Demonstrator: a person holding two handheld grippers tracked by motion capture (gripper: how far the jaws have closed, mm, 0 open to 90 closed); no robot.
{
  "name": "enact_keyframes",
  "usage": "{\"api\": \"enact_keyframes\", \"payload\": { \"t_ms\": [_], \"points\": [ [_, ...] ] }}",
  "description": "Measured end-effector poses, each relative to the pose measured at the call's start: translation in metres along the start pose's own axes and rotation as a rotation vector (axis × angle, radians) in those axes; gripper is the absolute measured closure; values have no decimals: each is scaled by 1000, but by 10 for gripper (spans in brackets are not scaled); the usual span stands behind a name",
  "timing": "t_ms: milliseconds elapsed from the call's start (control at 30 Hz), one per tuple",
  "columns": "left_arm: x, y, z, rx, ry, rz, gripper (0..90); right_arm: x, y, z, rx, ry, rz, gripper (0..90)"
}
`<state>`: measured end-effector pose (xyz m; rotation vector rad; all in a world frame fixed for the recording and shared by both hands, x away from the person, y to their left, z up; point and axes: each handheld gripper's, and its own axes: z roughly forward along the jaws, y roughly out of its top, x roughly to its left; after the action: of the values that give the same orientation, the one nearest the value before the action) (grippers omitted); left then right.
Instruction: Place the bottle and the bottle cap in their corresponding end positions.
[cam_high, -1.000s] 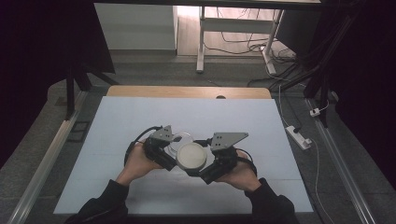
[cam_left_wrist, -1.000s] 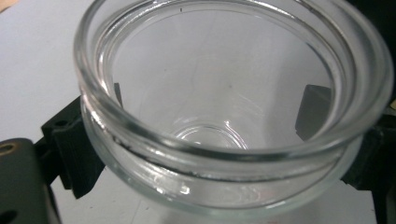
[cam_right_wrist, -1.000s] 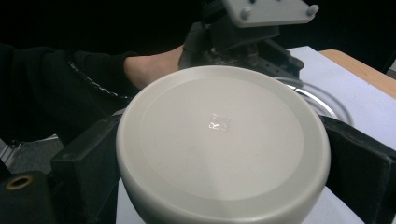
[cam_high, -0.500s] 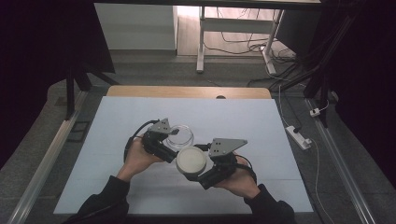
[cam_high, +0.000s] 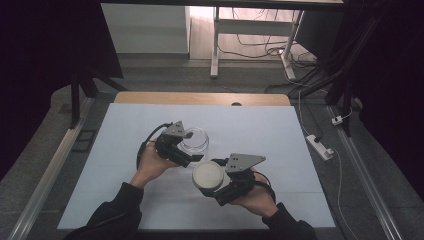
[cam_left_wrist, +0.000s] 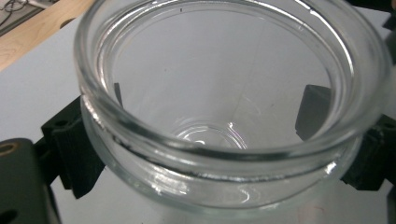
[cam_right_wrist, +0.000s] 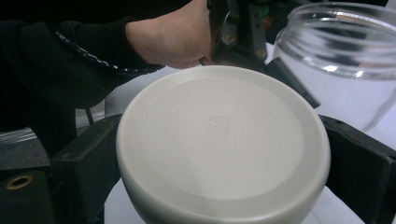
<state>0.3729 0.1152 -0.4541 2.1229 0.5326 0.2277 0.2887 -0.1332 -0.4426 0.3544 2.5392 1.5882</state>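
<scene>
High view, with both tool views. A pale blue-white mat covers the desk (cam_high: 280, 135), whose wooden edge shows at 12 o'clock. Grey floor surrounds it, with metal rails along the 9 and 3 o'clock sides. Beyond the far edge stand the white legs of a frame (cam_high: 215, 45) amid loose cables; a white power strip (cam_high: 318, 146) lies on the floor at about 3 o'clock. The rest of the room is dark.

Left tool (cam_high: 187, 150): jaws spread wide enough to take the body of the clear glass jar (cam_high: 194, 140) and closed against it, one black jaw pressing each side below the rim, as the left gripper view shows. The jar (cam_left_wrist: 224, 116) is open-mouthed and empty, near the middle of the desk; whether its base rests on the mat cannot be told.

Right tool (cam_high: 212, 182): jaws likewise spread wide and clamped on the round off-white lid (cam_high: 208, 175), one jaw at each side of its edge. The lid (cam_right_wrist: 219, 144) is held flat side up, clear of the jar, at about 5 o'clock from it and just beside it. In the right gripper view the jar (cam_right_wrist: 341, 56) stands at 1 o'clock beyond the lid, with the person's left hand (cam_right_wrist: 173, 37) at 11 o'clock.

Count: one jar, one lid, two tools, two hands, both in dark sleeves.
</scene>
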Motion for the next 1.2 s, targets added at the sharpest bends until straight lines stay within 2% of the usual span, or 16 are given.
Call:
{"api": "enact_keyframes", "payload": {
  "t_ms": [367,700,1000,1200],
  "points": [
    [9,1,20,-2,15,-18,76,1,-21,9,30,-27,19,70],
    [14,2,32,-9,32,-24,76,-4,-37,24,47,-59,40,70],
    [16,2,49,12,46,-29,76,-6,-47,39,72,-82,23,70],
    [19,0,51,15,58,-35,76,-7,-52,50,93,-88,15,70]
  ]
}}
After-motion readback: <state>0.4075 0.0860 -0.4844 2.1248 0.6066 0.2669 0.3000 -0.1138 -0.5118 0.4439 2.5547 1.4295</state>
